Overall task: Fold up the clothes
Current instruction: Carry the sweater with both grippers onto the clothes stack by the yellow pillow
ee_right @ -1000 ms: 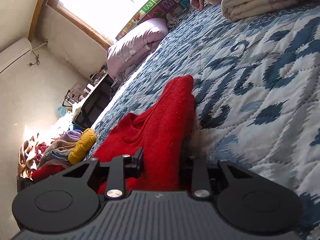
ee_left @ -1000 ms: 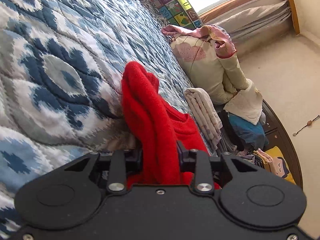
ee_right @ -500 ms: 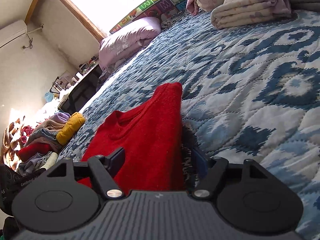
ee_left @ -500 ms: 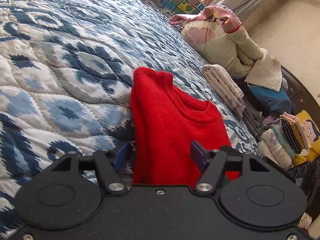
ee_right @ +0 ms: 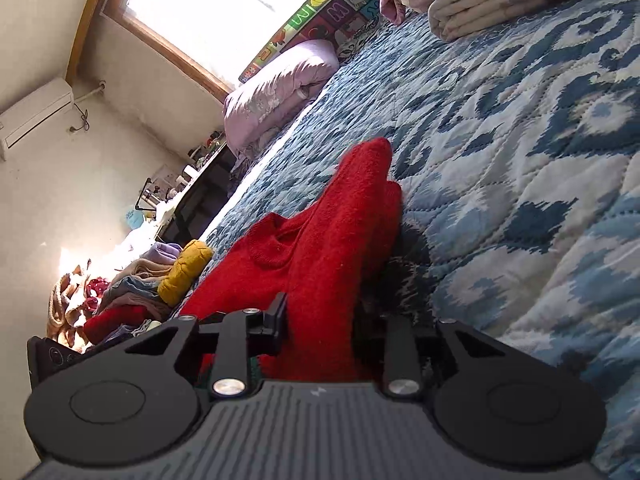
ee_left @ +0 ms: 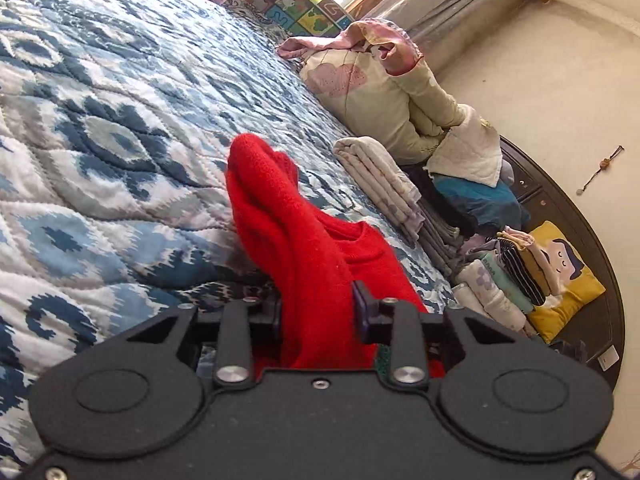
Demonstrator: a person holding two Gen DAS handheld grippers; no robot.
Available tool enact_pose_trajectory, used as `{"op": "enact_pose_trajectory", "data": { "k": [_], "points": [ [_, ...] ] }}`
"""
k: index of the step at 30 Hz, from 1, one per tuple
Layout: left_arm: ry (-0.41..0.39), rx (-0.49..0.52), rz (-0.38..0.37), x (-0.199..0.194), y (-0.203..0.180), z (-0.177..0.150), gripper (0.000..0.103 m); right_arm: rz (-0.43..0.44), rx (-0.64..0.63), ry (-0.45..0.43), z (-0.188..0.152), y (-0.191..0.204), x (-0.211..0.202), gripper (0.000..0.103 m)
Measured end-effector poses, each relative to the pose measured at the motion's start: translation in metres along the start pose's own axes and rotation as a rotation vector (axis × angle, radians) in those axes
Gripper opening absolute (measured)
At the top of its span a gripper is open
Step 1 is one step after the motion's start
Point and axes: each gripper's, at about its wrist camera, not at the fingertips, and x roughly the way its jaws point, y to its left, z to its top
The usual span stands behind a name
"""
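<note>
Nearest to us, the left gripper point(ee_left: 318, 314) has its fingers closed again on a bunched fold of the red sweater point(ee_left: 304, 248), and the right gripper point(ee_right: 320, 322) is clamped on the other side of the same garment point(ee_right: 320, 248). Half a second ago both pairs of fingers stood spread with the knit lying slack and flat between them; now they have pinched back in and the cloth stands up in a ridge, as it did a second ago. We read this as a re-grip, so the fold is still under way, not finished. The sweater lies on the blue patterned quilt point(ee_left: 100, 140) of the bed, collar showing between our two holds. Further out in the left view, at two o'clock, folded cloths point(ee_left: 384, 176) sit at the bed's edge; in the right view, at nine o'clock, a pile of clothes point(ee_right: 160, 276) waits, and at eleven the window point(ee_right: 224, 12).
</note>
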Motion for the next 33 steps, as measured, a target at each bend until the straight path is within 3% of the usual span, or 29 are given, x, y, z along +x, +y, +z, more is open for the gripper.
{"op": "enact_pose_trajectory", "data": {
  "k": [3,7,19,26,33],
  "points": [
    [-0.016,0.060,-0.050,-0.003,-0.019,0.001,0.030,0.041,0.017,-0.056,0.004,0.005,-0.022,0.031],
    [0.002,0.066,-0.123,0.013,-0.046,0.007,0.030,0.063,0.021,-0.145,0.014,0.006,-0.056,0.031],
    [0.133,0.078,-0.301,0.108,-0.136,0.029,0.030,0.010,0.089,-0.373,0.073,-0.029,-0.136,0.031],
    [0.196,0.115,-0.491,0.196,-0.243,0.051,0.030,-0.049,0.041,-0.543,0.148,-0.049,-0.220,0.031],
    [0.261,0.141,-0.713,0.303,-0.381,0.088,0.030,-0.120,-0.045,-0.753,0.261,-0.066,-0.321,0.031]
  ]
}}
